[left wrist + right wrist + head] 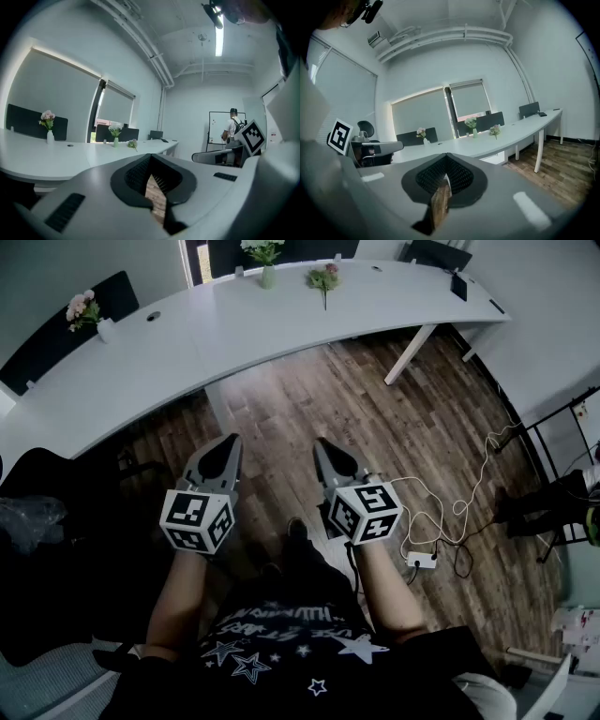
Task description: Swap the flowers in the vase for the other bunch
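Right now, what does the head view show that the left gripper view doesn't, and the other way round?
Head view only: the white cable lying on the floor. Left gripper view only: a person at a whiteboard, and the ceiling light. Both: the table, the green vase and white vase with flowers, and the loose bunch.

I hold the left gripper (228,442) and right gripper (325,446), jaws together, above the wooden floor (375,423), well apart from the white desk (234,329), where a loose bunch (324,279) lies near a vase (268,277).
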Demonstrator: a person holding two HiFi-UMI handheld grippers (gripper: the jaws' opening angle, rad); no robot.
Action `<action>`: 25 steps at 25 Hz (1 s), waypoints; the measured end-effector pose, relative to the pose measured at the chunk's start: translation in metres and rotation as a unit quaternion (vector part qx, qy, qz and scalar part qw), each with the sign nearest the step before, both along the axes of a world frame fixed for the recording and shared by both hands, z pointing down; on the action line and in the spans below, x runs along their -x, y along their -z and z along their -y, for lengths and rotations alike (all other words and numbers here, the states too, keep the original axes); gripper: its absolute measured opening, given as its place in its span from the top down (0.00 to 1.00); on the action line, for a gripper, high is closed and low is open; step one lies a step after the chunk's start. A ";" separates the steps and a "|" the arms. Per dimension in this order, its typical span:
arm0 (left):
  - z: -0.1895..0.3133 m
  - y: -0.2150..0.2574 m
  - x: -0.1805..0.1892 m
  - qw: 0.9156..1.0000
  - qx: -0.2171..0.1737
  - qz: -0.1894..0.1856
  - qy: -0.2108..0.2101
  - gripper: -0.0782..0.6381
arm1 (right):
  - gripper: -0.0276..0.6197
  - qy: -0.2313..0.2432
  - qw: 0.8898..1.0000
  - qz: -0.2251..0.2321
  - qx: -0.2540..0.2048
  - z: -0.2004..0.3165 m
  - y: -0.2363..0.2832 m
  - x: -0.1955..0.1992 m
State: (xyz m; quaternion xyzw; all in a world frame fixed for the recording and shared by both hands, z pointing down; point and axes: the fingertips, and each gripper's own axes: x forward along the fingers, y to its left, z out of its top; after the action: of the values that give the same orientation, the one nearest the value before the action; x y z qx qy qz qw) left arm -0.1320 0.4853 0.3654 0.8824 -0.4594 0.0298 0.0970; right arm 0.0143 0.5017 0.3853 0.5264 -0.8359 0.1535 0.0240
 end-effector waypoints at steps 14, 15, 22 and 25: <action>-0.016 -0.003 -0.011 1.000 -0.001 -0.003 -0.028 0.88 | 0.95 -0.017 1.000 -0.004 0.005 -0.014 -0.001 0.002; -0.016 -0.004 -0.009 1.000 0.001 -0.003 -0.027 0.88 | 0.95 -0.025 1.000 -0.005 0.008 -0.012 -0.003 0.000; -0.017 -0.013 0.008 1.000 0.011 -0.018 -0.014 0.88 | 0.95 -0.046 0.999 0.007 -0.001 -0.007 -0.004 -0.005; -0.014 -0.015 0.012 1.000 0.013 -0.018 -0.010 0.88 | 0.95 -0.052 0.999 0.003 -0.006 -0.002 -0.003 -0.009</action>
State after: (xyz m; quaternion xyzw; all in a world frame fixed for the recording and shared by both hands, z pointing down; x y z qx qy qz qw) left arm -0.1438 0.4992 0.3804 0.8861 -0.4481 0.0204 0.1165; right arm 0.0230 0.5035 0.3879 0.5685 -0.8086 0.1509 0.0104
